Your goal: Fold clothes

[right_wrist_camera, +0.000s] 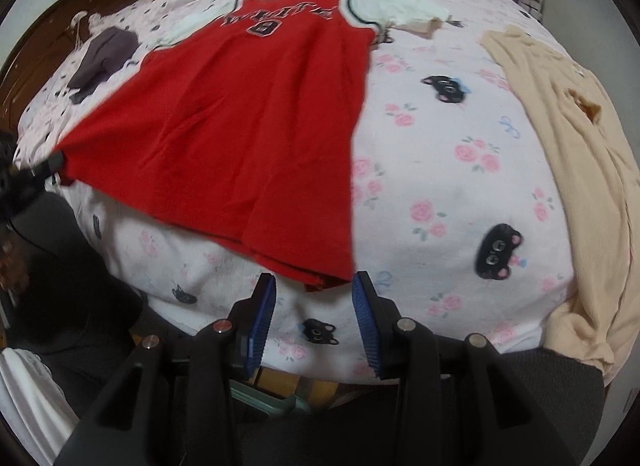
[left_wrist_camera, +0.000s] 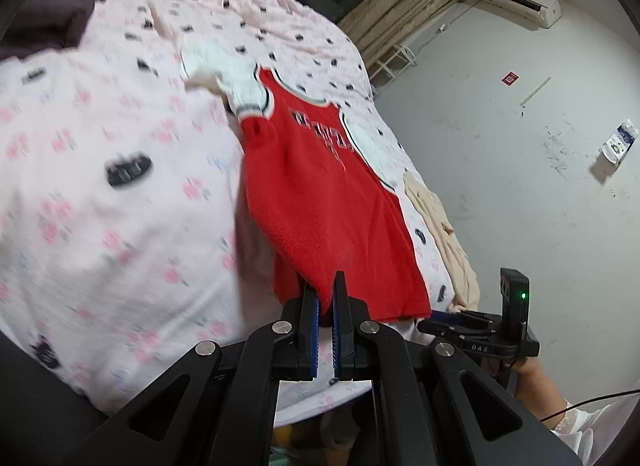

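The left tool (left_wrist_camera: 326, 286) is clenched on the hem of a red knit jersey (right_wrist_camera: 240, 125), collar pointing away along the bed (right_wrist_camera: 440, 185); the right tool (right_wrist_camera: 314, 286) is released.

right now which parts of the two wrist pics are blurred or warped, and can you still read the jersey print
Left wrist view: the bedsheet at left is smeared by motion, and the red jersey print is soft and unreadable; the left gripper is sharp. Right wrist view: steadier, with a fisheye bulge in the bed; the jersey lettering is blurred, the number unclear.
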The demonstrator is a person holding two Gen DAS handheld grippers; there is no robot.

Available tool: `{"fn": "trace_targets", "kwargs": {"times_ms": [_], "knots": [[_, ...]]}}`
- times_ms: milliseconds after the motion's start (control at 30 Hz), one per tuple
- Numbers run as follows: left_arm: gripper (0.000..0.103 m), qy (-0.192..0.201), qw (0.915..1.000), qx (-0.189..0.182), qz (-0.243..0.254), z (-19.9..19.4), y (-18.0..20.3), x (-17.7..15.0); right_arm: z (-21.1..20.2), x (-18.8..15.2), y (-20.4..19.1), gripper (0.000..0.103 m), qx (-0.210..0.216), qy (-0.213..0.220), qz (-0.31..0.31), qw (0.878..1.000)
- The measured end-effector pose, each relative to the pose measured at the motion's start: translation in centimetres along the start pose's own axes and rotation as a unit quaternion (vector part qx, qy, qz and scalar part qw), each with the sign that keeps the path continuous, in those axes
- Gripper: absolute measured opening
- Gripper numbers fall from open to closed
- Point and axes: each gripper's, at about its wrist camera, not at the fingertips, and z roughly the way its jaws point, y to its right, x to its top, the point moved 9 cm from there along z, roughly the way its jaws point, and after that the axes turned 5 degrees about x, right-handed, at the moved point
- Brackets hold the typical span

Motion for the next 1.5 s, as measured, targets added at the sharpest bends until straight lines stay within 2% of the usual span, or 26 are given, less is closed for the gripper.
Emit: {"fn": "trace_targets", "kwargs": {"times_ms": [233,400,600,800,933,967,1000,1033,1067,1200,1300,1400,1500], "knots": [[0.004,0.021,0.9995,0.022,0.007,-3.0,-1.9,0.8,0.1,0.5,0.2,0.041,-0.025,0.014,0.003,1.000],[0.004,-0.009,0.9989,0.046,0.004,-2.1,-2.7,-0.8,0.0,0.6,1.1,0.041,-0.041,0.016,0.016,0.999],[0.004,-0.020,0.9981,0.056,-0.015,-1.1,-3.9,-2.0,0.5,-0.3,0.3,0.041,-0.010,-0.022,-0.003,1.000],[0.004,-0.009,0.9985,0.050,-0.019,-1.4,-4.0,-1.2,0.7,-0.6,0.8,0.041,-0.013,-0.027,-0.003,1.000],[0.004,-0.004,0.9988,0.046,-0.017,-1.7,-3.7,-0.6,1.7,-0.1,0.3,0.040,-0.033,-0.023,-0.019,0.999],[0.003,-0.003,0.9988,0.046,-0.016,-1.8,-3.6,-0.5,1.8,0.0,0.1,0.033,-0.032,-0.020,-0.021,0.999],[0.004,-0.001,0.9988,0.045,-0.017,-1.8,-3.6,-0.4,1.8,0.2,-0.3,0.015,-0.027,-0.019,-0.024,0.999],[0.004,0.000,0.9988,0.045,-0.018,-1.9,-3.6,-0.3,1.9,0.2,-0.5,0.009,-0.025,-0.020,-0.027,0.999],[0.004,0.001,0.9988,0.044,-0.019,-1.9,-3.6,-0.2,1.9,0.3,-0.6,0.010,-0.029,-0.021,-0.030,0.999],[0.004,0.003,0.9990,0.041,-0.020,-2.0,-3.4,0.1,0.8,0.4,0.0,0.008,-0.072,-0.018,-0.063,0.995],[0.003,0.001,0.9992,0.036,-0.017,-1.9,-2.9,0.1,-1.9,1.4,0.0,0.007,-0.099,0.008,-0.092,0.991],[0.004,-0.003,0.9995,0.030,-0.012,-1.8,-2.3,0.1,-5.5,3.0,-0.6,0.007,-0.158,0.047,-0.141,0.976],[0.004,-0.006,0.9995,0.029,-0.004,-1.8,-1.7,0.0,-9.6,4.3,-2.1,0.007,-0.186,0.086,-0.189,0.960]]}}
